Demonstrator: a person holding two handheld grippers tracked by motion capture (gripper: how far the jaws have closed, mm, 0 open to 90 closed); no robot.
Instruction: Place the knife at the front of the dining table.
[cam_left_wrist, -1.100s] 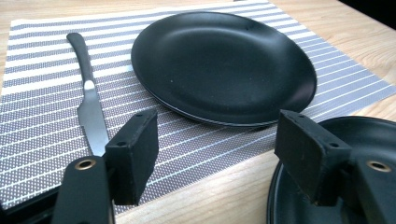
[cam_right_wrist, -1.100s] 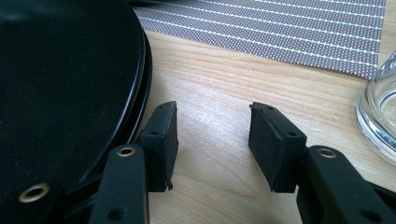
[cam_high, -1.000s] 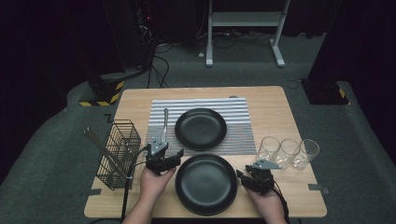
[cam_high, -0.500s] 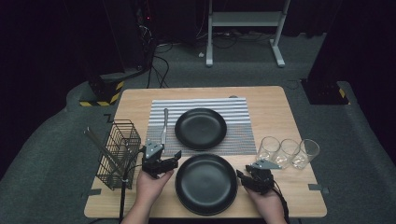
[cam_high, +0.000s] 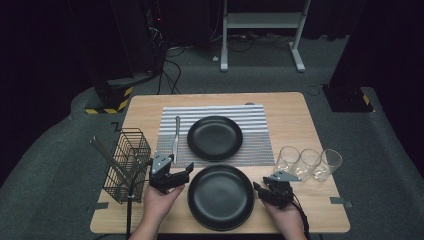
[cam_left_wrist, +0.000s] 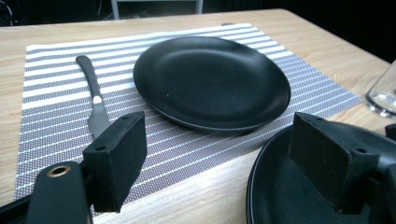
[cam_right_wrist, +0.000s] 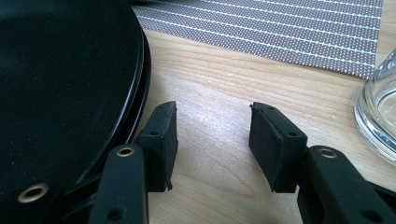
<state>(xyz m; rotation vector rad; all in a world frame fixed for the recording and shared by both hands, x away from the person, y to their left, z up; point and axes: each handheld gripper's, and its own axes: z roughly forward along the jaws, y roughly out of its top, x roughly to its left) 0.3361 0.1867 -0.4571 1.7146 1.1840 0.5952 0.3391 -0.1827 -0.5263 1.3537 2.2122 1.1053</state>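
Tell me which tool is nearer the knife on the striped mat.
Left. The left tool sits just below the knife; the right tool is across the near plate.

A wooden table (cam_high: 295, 120) stands on grey carpet (cam_high: 60, 150) in a dark room. Behind it, a white metal stand (cam_high: 262, 22) and what look like black cables (cam_high: 172, 55).

Table (cam_high: 295, 125) evenly lit from above; surrounding room left near black, detail lost in the dark floor and background. Shadows under the plates soft and short. A broad pale sheen is seen on the far black plate (cam_left_wrist: 210, 79) in the left gripper view. In both gripper views the near tongs are rendered slightly soft, and the glass (cam_right_wrist: 378, 112) at the frame edge is blurred. High view mildly grainy, low in contrast.
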